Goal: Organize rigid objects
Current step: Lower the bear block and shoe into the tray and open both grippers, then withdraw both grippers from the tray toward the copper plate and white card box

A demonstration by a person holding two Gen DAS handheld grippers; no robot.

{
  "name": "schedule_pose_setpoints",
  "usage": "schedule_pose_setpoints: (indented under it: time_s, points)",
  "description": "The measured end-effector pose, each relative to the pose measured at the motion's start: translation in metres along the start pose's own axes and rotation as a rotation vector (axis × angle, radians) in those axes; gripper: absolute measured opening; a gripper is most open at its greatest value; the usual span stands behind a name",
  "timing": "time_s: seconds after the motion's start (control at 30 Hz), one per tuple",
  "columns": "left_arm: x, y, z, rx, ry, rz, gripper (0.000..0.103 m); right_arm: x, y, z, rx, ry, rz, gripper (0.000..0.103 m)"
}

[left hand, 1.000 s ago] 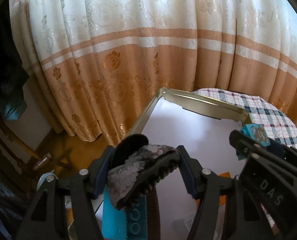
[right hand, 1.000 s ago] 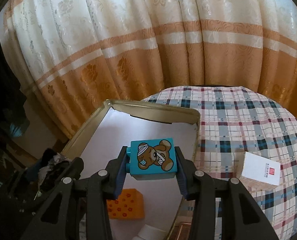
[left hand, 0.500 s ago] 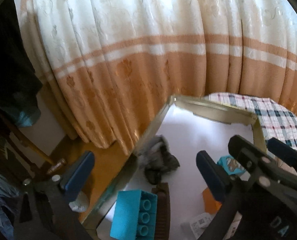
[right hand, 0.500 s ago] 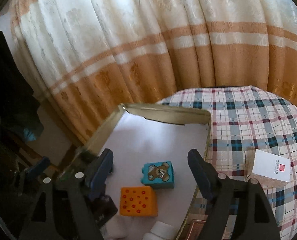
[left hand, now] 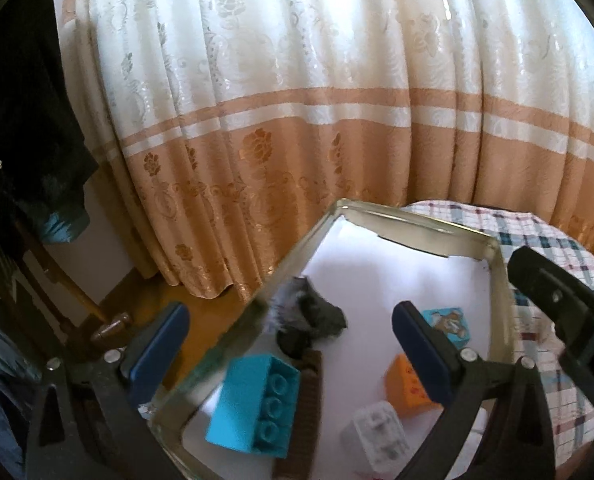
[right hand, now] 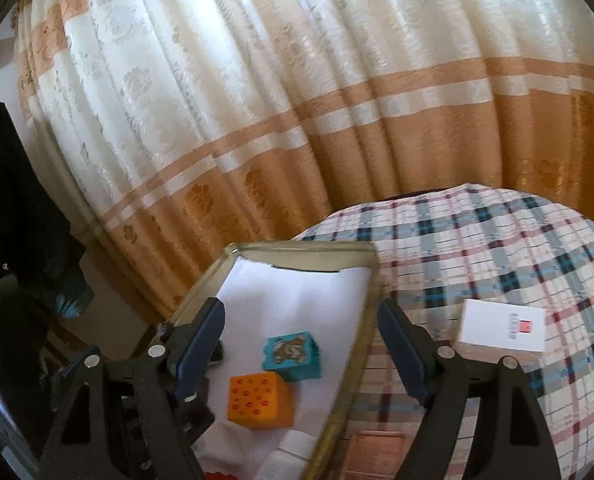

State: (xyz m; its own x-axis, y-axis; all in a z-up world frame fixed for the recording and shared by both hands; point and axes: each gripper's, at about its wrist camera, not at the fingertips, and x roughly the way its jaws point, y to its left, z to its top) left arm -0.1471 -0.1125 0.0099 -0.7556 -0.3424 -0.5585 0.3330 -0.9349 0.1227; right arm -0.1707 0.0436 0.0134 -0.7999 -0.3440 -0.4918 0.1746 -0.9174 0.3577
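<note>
A gold-rimmed tray [left hand: 293, 264] with a white floor lies on the plaid table. My left gripper [left hand: 289, 344] hangs open above its left side, nothing between the blue pads. Below it a dark grey fuzzy object [left hand: 313, 316] rests against the tray's left wall, next to a long turquoise brick [left hand: 253, 404] and a brown piece [left hand: 307, 408]. My right gripper [right hand: 301, 346] is open over the tray [right hand: 305, 246]. The turquoise bear block [right hand: 293, 354] lies loose on the tray floor beneath it, beside an orange block [right hand: 259, 400].
A white box with a red mark [right hand: 501, 330] sits on the plaid tablecloth [right hand: 477, 248] right of the tray. A white bottle [right hand: 289, 454] and a white block [left hand: 377, 436] lie at the tray's near end. Cream-and-orange curtains [left hand: 337, 120] hang close behind; the floor drops away at left.
Both grippers opened and drew back. The left one let the grey fuzzy object drop into the tray; the right one let go of the bear block, which now lies on the tray floor.
</note>
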Motion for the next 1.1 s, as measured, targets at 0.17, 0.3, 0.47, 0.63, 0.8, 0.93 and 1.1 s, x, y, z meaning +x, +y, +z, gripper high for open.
schedule_pose_setpoints:
  time_s: [0.17, 0.3, 0.47, 0.63, 0.8, 0.93, 1.1]
  points:
    - [-0.016, -0.013, -0.01, -0.008, -0.038, -0.014, 0.102, -0.012, -0.019, -0.005, 0.016, -0.033, -0.033, 0.081]
    - [-0.028, -0.021, -0.014, -0.019, -0.068, -0.03, 0.102, -0.03, -0.033, -0.006, 0.011, -0.096, -0.075, 0.081]
    - [-0.045, -0.033, -0.027, -0.027, -0.104, -0.06, 0.102, -0.052, -0.049, -0.013, 0.001, -0.188, -0.164, 0.081]
    - [-0.059, -0.045, -0.039, -0.024, -0.131, -0.086, 0.102, -0.062, -0.074, -0.017, 0.042, -0.206, -0.218, 0.081]
    - [-0.07, -0.06, -0.052, 0.003, -0.149, -0.098, 0.102, -0.067, -0.086, -0.02, 0.041, -0.199, -0.251, 0.081]
    - [-0.077, -0.067, -0.055, 0.013, -0.162, -0.11, 0.102, -0.064, -0.089, -0.024, 0.023, -0.174, -0.26, 0.081]
    - [-0.081, -0.073, -0.059, 0.025, -0.147, -0.13, 0.102, -0.065, -0.097, -0.027, 0.013, -0.156, -0.29, 0.081]
